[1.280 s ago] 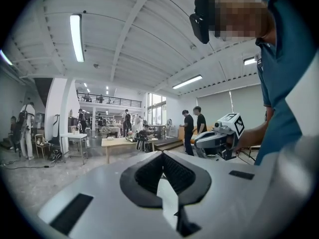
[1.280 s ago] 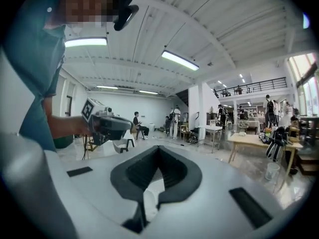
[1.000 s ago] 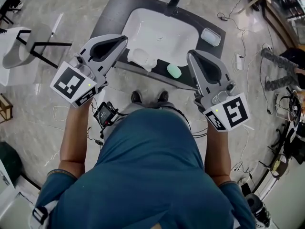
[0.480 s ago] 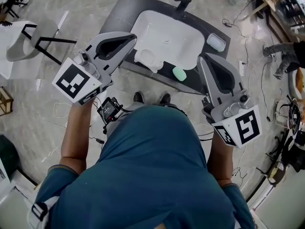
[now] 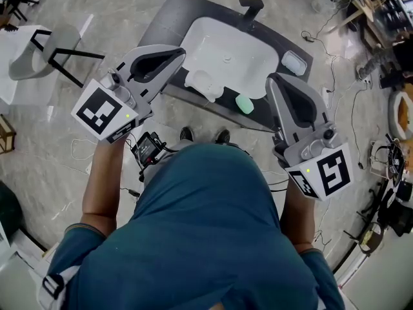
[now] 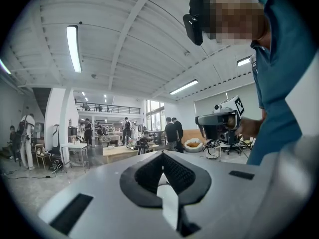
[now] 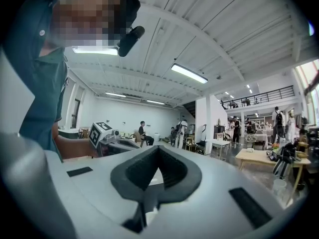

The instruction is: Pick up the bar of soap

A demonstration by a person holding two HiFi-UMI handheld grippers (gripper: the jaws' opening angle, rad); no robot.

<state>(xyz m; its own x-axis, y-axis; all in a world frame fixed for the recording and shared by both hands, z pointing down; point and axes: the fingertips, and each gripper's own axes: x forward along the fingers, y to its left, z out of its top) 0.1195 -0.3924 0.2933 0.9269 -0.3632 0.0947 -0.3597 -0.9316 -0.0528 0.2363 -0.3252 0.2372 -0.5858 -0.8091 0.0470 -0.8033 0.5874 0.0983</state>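
The pale green bar of soap (image 5: 244, 103) lies on the dark counter (image 5: 161, 24) at the front right rim of the white sink (image 5: 226, 53). My left gripper (image 5: 180, 52) is held in the air over the sink's left front corner, shut and empty. My right gripper (image 5: 271, 80) hovers just right of the soap, also shut with nothing in it. Both point level, so the left gripper view (image 6: 162, 156) and the right gripper view (image 7: 157, 151) look out over the hall and show neither sink nor soap.
A black faucet (image 5: 250, 8) stands at the sink's far edge. A white dish-like object (image 5: 203, 82) sits on the front rim and a pale tray (image 5: 294, 63) at the counter's right. A chair (image 5: 39, 53) stands left; cables (image 5: 335, 50) cross the floor right.
Both grippers have come up toward the camera, the right one more. The soap has not moved on the counter. Both stay shut.
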